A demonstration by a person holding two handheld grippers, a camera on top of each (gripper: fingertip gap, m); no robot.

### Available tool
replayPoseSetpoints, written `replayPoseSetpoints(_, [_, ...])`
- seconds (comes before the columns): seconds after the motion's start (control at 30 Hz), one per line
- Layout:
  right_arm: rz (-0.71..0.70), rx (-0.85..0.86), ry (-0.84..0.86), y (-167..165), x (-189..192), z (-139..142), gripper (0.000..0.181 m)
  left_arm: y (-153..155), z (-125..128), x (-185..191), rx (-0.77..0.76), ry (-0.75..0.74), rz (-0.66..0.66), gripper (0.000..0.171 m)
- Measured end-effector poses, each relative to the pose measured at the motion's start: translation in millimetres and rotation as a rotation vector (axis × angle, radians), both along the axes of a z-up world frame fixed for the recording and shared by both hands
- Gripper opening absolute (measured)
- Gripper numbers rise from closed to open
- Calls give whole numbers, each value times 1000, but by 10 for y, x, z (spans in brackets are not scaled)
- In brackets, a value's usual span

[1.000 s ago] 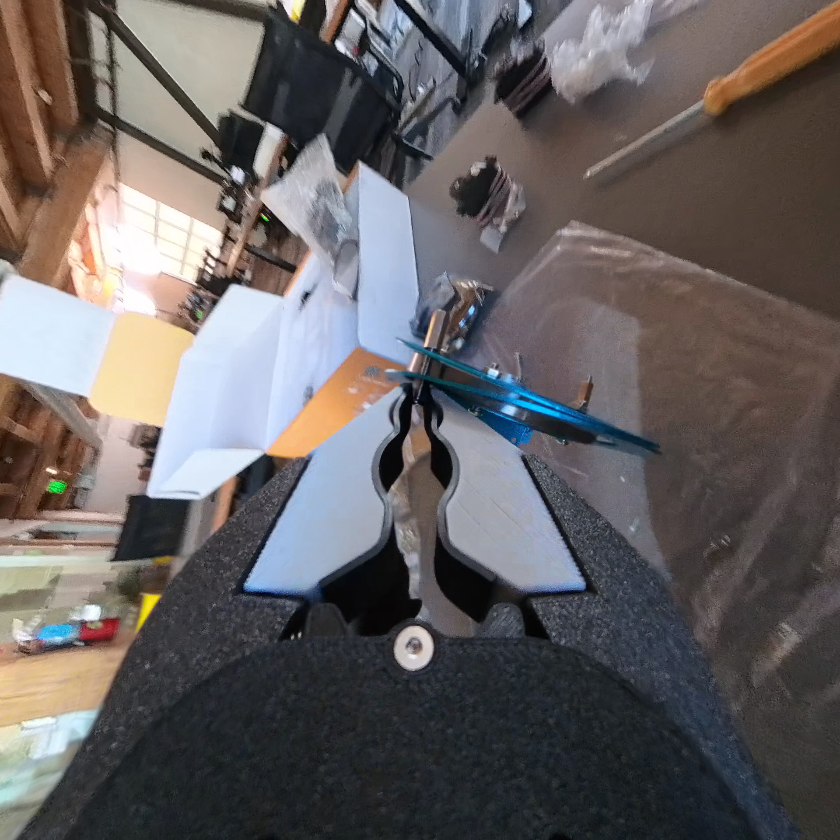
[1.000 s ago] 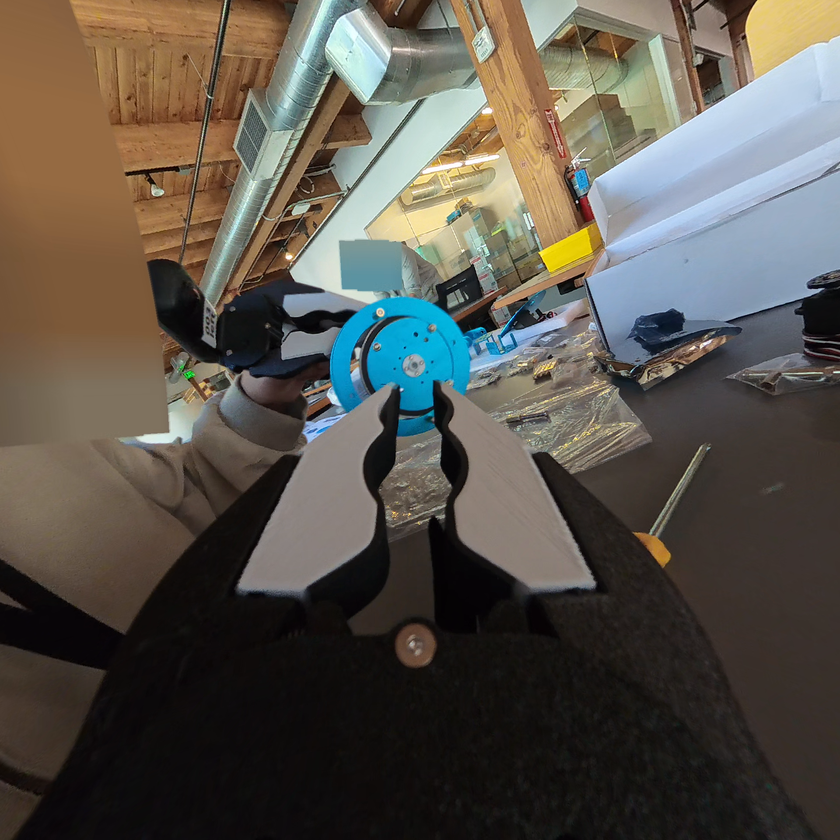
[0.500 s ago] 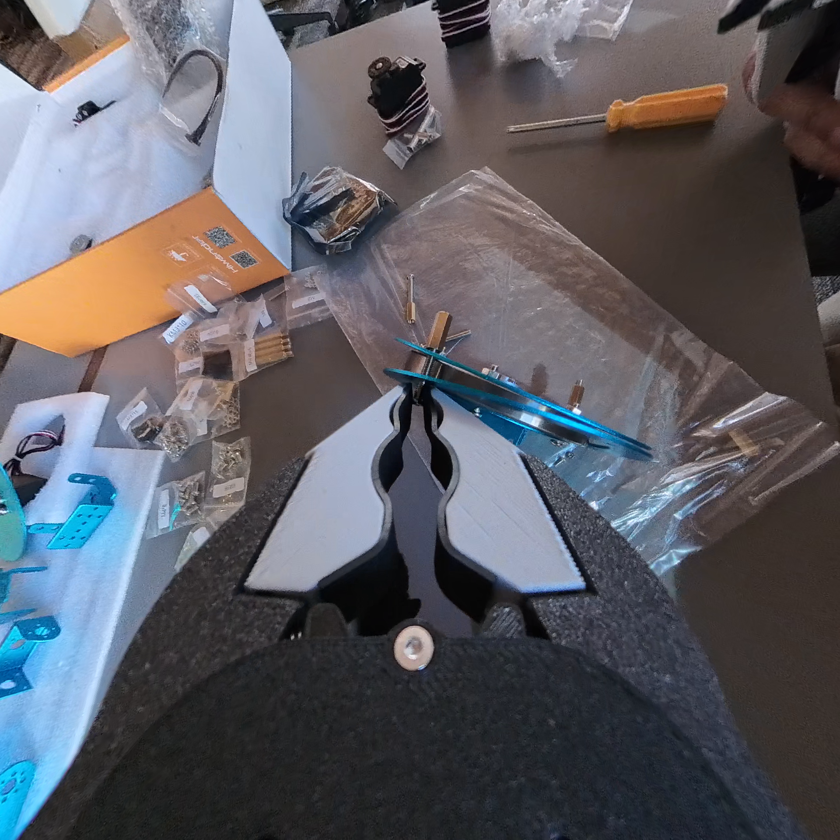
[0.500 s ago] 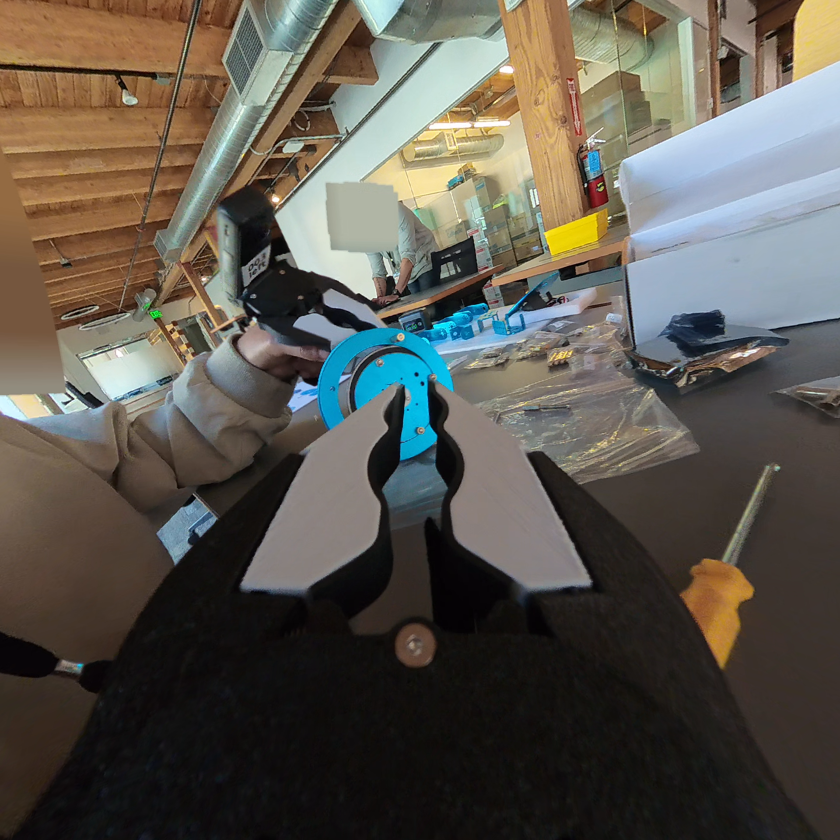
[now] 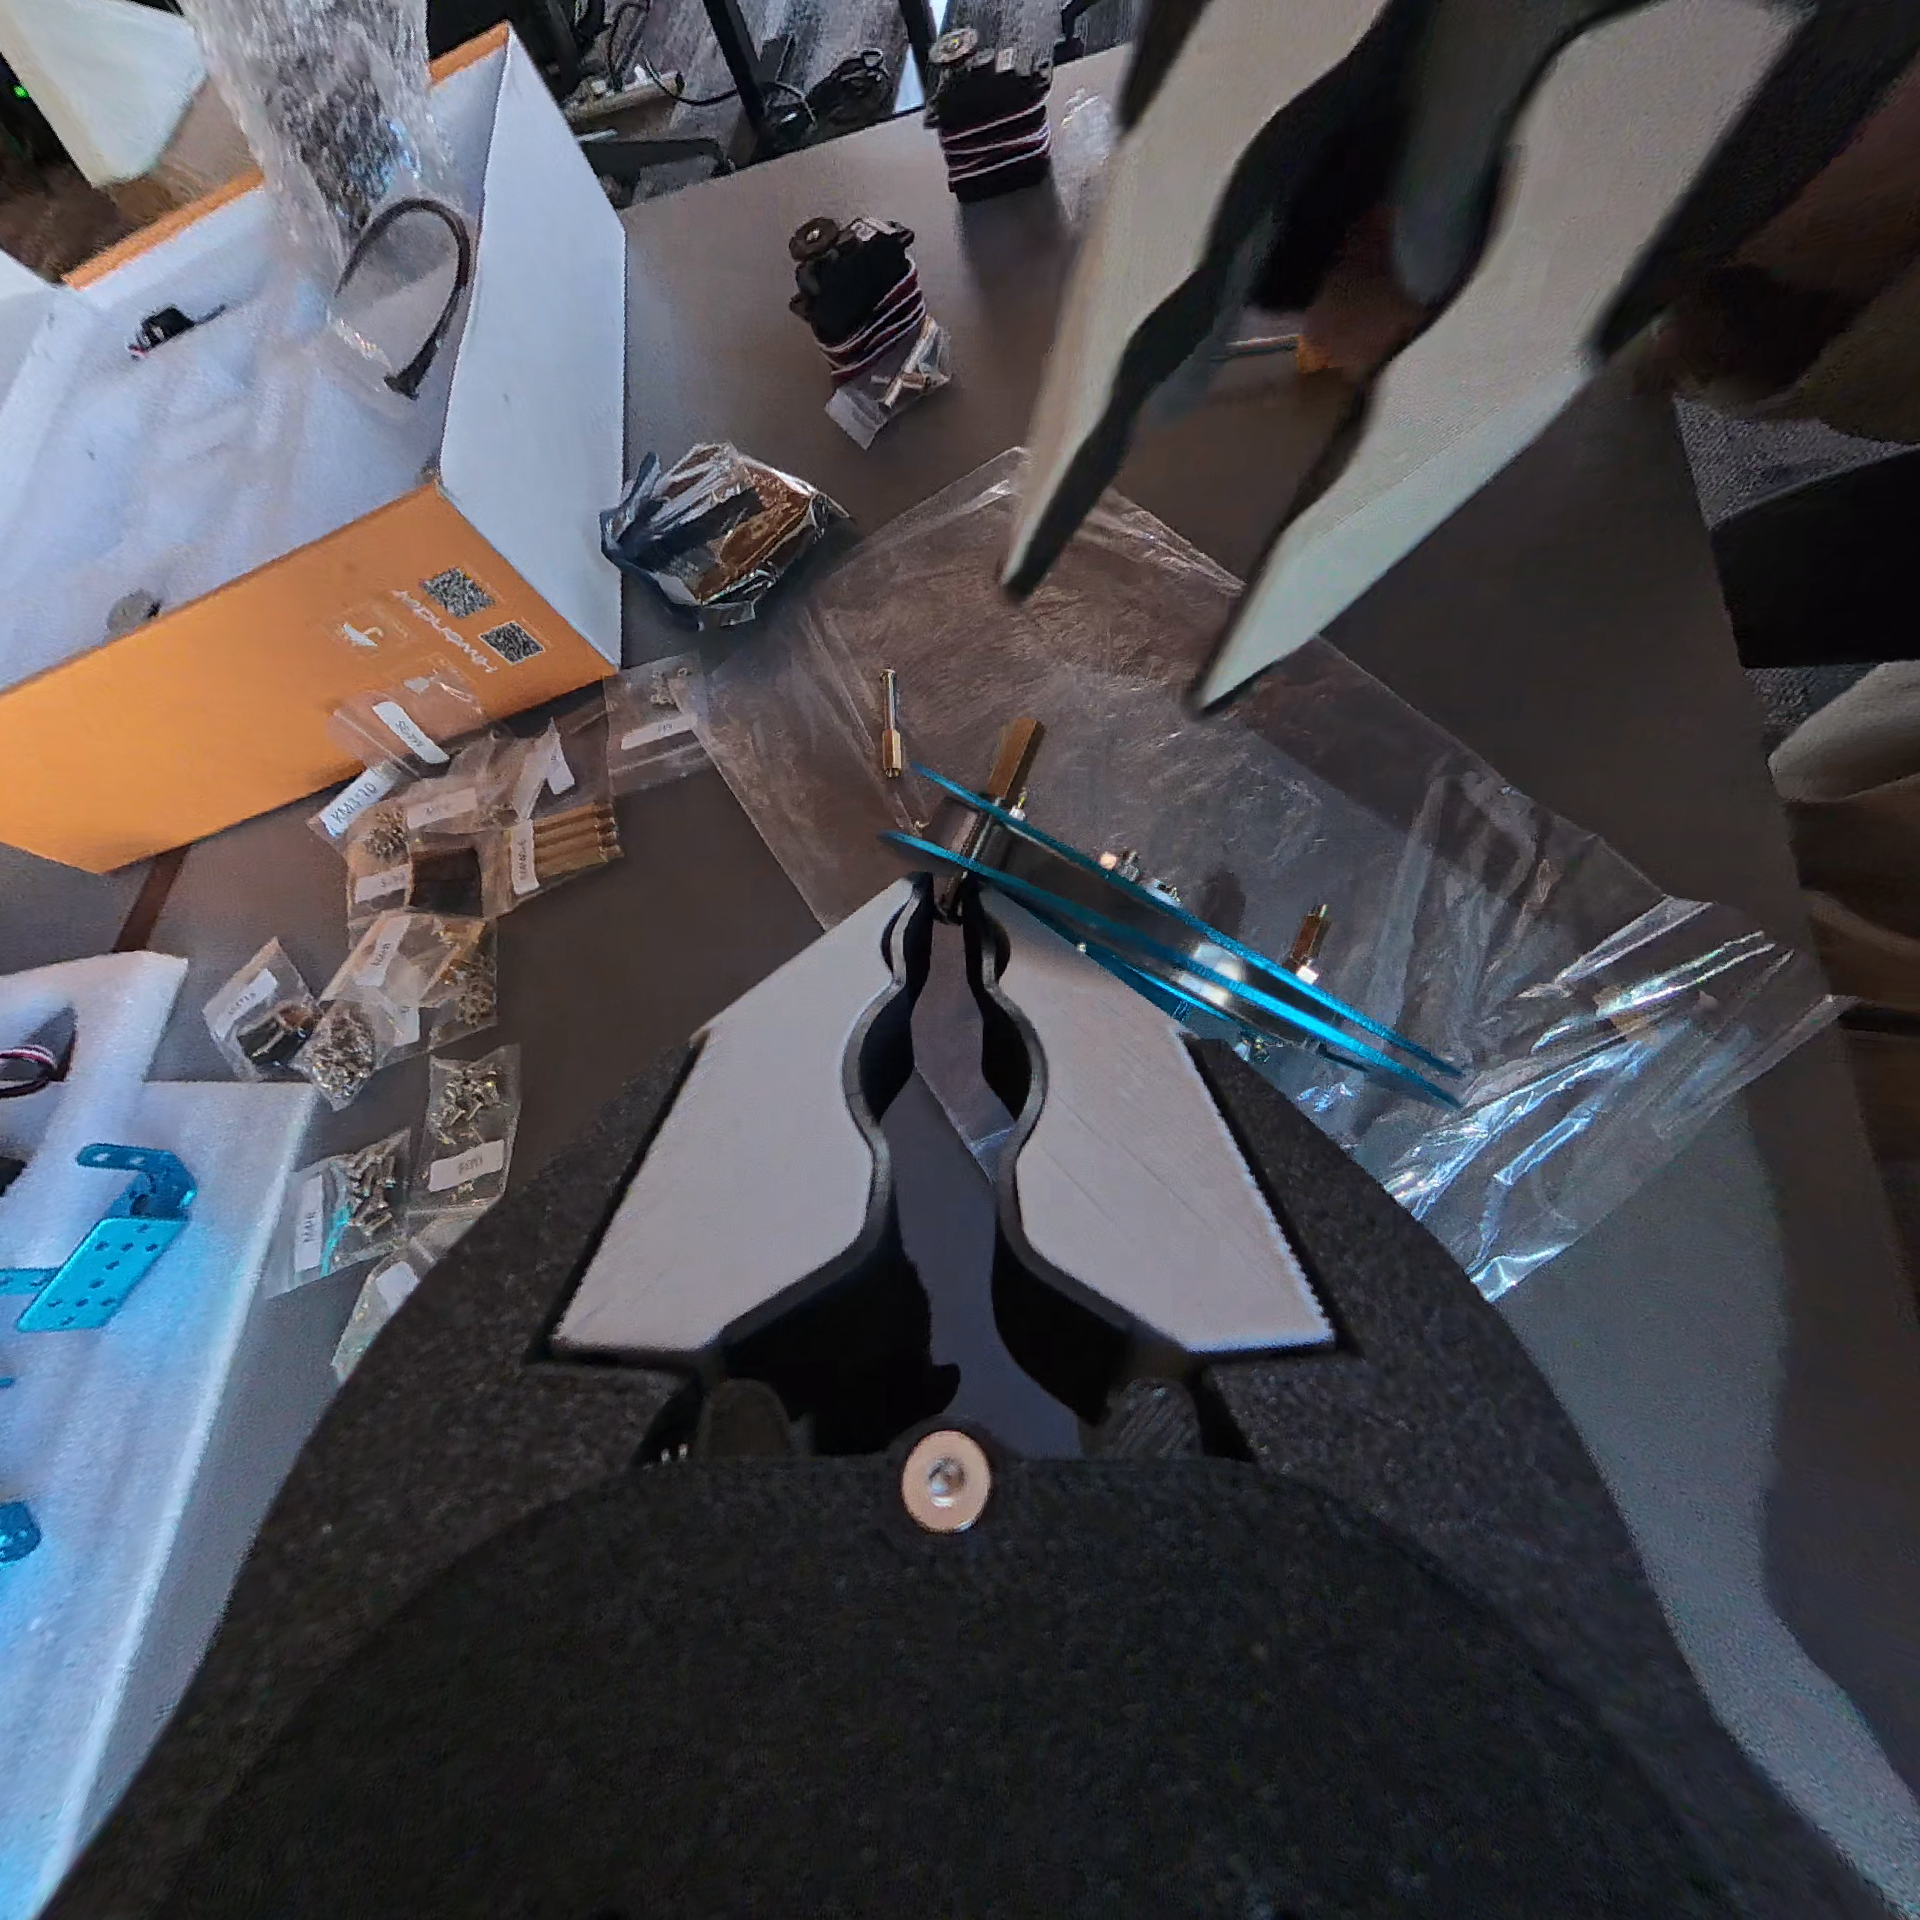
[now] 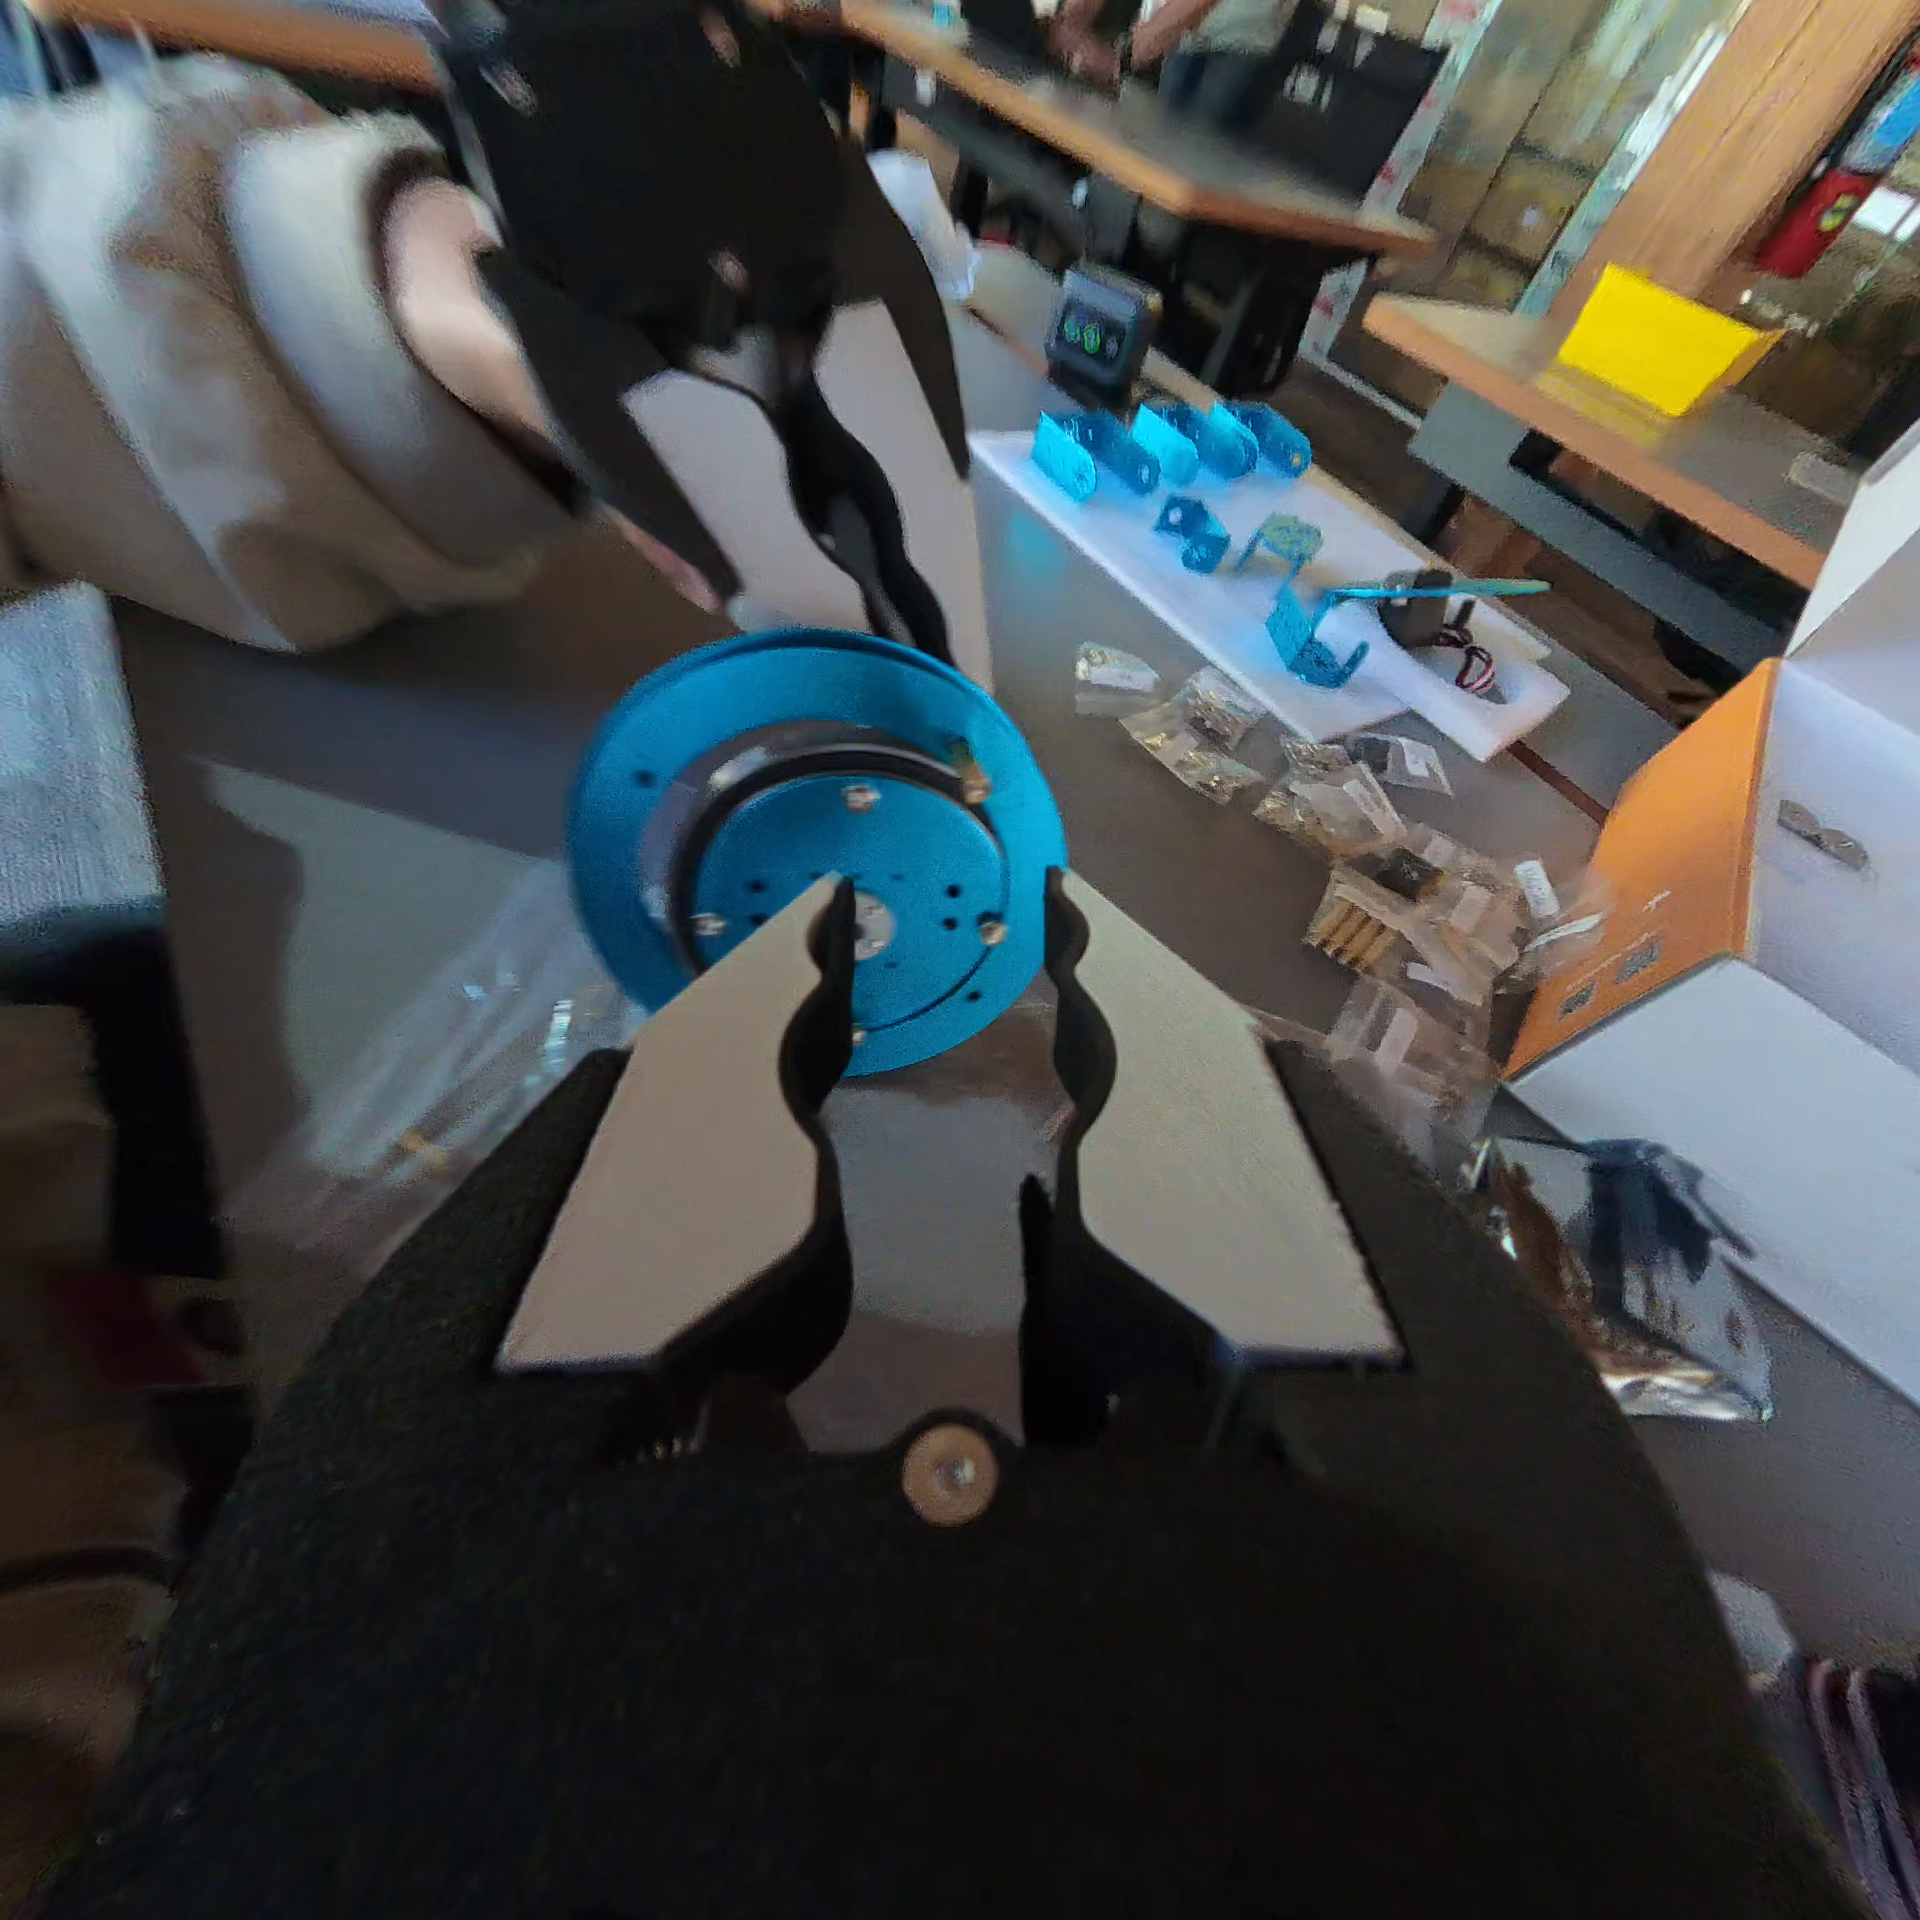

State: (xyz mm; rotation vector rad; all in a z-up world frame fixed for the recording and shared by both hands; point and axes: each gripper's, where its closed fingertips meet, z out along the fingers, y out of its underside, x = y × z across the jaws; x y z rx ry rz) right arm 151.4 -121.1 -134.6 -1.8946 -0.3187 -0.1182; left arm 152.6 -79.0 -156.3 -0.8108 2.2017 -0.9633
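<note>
My left gripper (image 5: pixel 945 902) is shut on the rim of a blue metal disc assembly (image 5: pixel 1174 940). The assembly is two round plates around a bearing, with brass standoffs (image 5: pixel 1013 753). It hangs tilted above a clear plastic bag (image 5: pixel 1403 831). My right gripper (image 6: pixel 948 891) is open and empty. Its tips are right in front of the disc's flat face (image 6: pixel 644 790), one on each side of the hub. In the left wrist view the right gripper (image 5: pixel 1122 644) hangs open just beyond the disc. In the right wrist view the left gripper (image 6: pixel 914 639) pinches the disc's top edge.
An orange and white box (image 5: pixel 312 644) lies at the left. Beside it are small bags of screws (image 5: pixel 436 904) and a white foam tray with blue brackets (image 5: pixel 104 1247). A black servo motor (image 5: pixel 862 301) stands farther back. A dark foil bag (image 5: pixel 717 540) lies by the box. The grippers' ends are close to 6 centimetres from one another. The black servo motor (image 5: pixel 862 301) is about 25 centimetres from my right fingertips.
My left gripper swung down from facing the room to facing the table, still holding the disc. My right gripper moved in close to the disc and opened wider.
</note>
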Motion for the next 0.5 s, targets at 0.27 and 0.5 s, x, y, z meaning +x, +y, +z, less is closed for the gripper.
replayPoseSetpoints(0.27, [47, -89, -36, 283, -108, -74, 14, -66, 34, -41, 82, -46, -7, 3])
replayPoseSetpoints(0.5, [53, -88, -42, 219, -156, -6, 5, -151, 62, -70, 93, -80, -34, 4])
